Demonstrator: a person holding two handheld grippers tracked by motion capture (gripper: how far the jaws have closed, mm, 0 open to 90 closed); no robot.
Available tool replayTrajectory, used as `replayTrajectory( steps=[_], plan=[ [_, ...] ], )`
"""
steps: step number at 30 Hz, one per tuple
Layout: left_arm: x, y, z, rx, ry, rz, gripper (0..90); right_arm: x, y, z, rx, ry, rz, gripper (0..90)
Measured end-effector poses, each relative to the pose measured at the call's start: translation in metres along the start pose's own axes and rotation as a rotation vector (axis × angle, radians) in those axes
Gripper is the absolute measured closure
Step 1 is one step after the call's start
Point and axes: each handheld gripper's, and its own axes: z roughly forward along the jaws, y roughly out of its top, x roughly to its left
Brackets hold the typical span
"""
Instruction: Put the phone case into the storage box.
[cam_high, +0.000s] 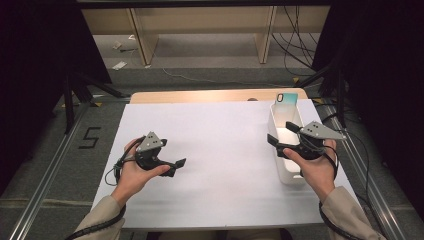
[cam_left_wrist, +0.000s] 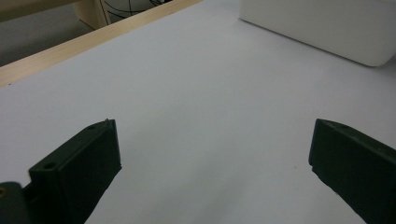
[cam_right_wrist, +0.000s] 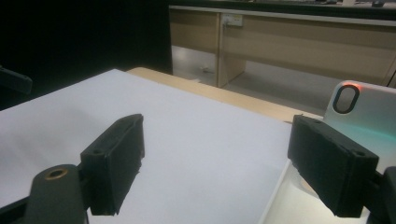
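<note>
A white oblong bin (cam_high: 289, 172) stands on the right side of the white sheet (cam_high: 220, 135). A pale teal phone case (cam_high: 286, 101) leans upright at its far end; in the right gripper view the phone case (cam_right_wrist: 369, 109) has an oval camera hole ringed in orange. My right gripper (cam_high: 282, 132) hovers open over the bin's left wall, with nothing between the jaws (cam_right_wrist: 217, 140). Over the sheet's left part my left gripper (cam_high: 173, 152) is open and empty, well apart from the bin (cam_left_wrist: 327, 28), and its jaws (cam_left_wrist: 215, 135) point towards it across bare sheet.
The sheet covers a wooden table whose far edge (cam_high: 210, 95) shows beyond it. Metal rails (cam_high: 45, 175) run along both sides on the floor. Shelving legs and cables (cam_high: 295, 45) lie behind the table.
</note>
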Motion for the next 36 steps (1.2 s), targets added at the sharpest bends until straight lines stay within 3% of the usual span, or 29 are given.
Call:
replayTrajectory(
  steps=[36],
  plan=[
    [-0.0007, 0.0008, 0.0001, -0.006, -0.004, -0.004, 1.5, 0.0034, -0.0093, -0.0015, 0.028, 0.011, -0.020, 19.4]
  ],
)
